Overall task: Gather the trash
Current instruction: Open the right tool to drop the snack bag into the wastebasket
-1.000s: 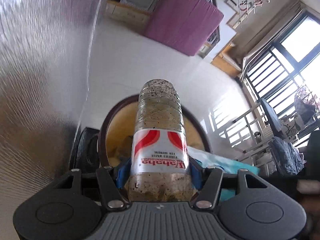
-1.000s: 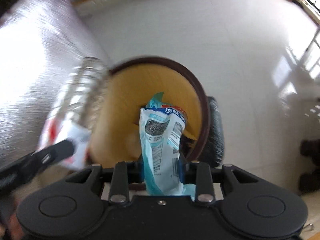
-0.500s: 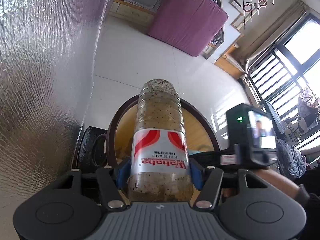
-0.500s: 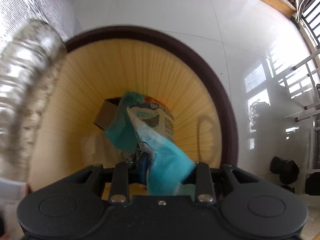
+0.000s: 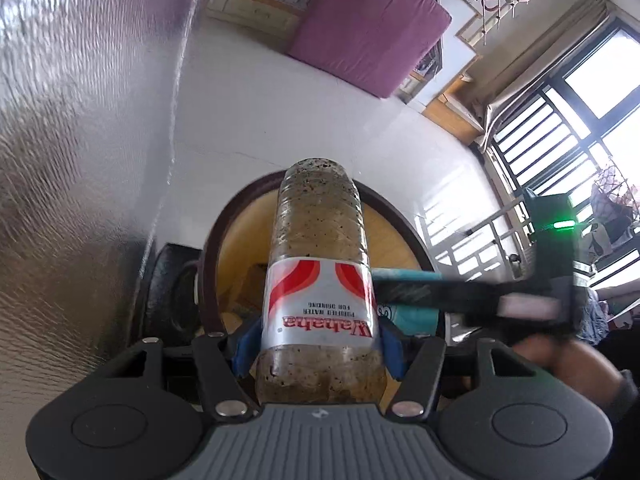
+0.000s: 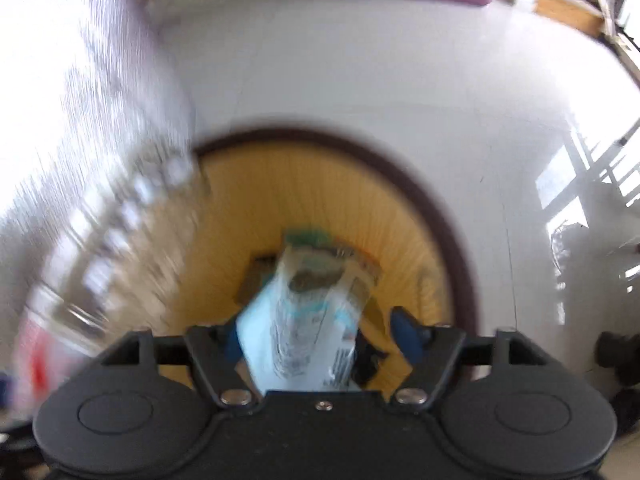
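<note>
A clear plastic bottle with a red and white label and speckled walls points away from me over the bin, my left gripper shut on it at the label. The bin has a dark brown rim and a yellow ribbed inside. In the blurred right wrist view a light blue snack packet hangs over the bin between the jaws of my right gripper. Those jaws are opening; the right pad stands clear of the packet. The bottle shows as a blur at the left.
A silver foil-faced surface rises at the left of the bin. A black object sits against the bin's left side. White tiled floor runs to a purple mattress; dark shoes lie at the right. A hand holds the right tool.
The right jaws have spread, and the packet that they pinched now sits loose between them above the bin. The left gripper still holds the bottle and has come slightly nearer the bin.
</note>
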